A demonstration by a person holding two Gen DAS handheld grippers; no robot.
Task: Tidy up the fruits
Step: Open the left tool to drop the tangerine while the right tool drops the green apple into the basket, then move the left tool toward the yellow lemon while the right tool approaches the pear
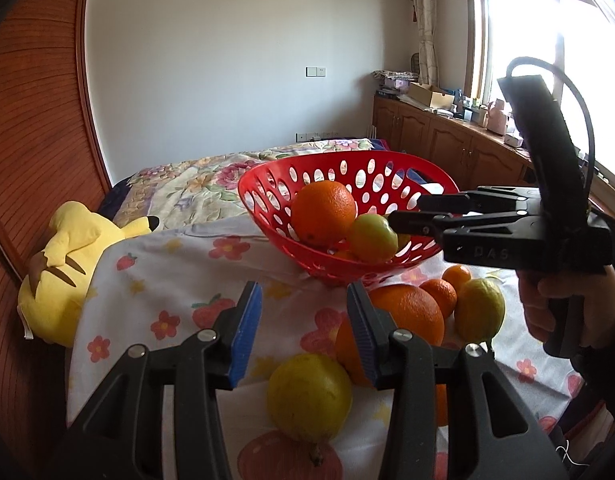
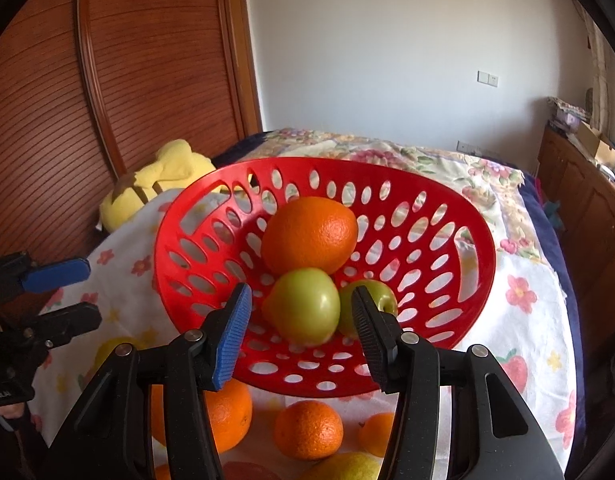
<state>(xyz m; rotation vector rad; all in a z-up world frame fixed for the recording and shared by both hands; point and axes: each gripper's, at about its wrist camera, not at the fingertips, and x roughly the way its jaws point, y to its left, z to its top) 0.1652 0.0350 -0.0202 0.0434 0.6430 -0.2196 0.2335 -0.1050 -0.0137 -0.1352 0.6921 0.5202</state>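
A red perforated basket (image 1: 267, 184) (image 2: 459, 216) stands on the floral cloth and holds a large orange (image 1: 323, 210) (image 2: 309, 236) and two green apples (image 2: 303, 306) (image 2: 381, 300). My right gripper (image 2: 301, 316) (image 1: 403, 212) is open above the basket's near rim, its jaws either side of the nearer green apple (image 1: 372, 238), not touching it. My left gripper (image 1: 303, 320) (image 2: 73, 292) is open and empty above loose fruit on the cloth: a yellow-green pear (image 1: 309, 396), a large orange (image 1: 407, 316), small oranges (image 1: 441, 296) and a lemon-coloured fruit (image 1: 479, 314).
A yellow plush toy (image 1: 63, 276) (image 2: 155, 188) lies at the table's left edge. A bed with a flowered cover (image 1: 195, 184) stands behind the table. Wooden cabinets (image 1: 447, 140) line the right wall under the window. A wooden door (image 2: 107, 100) is on the left.
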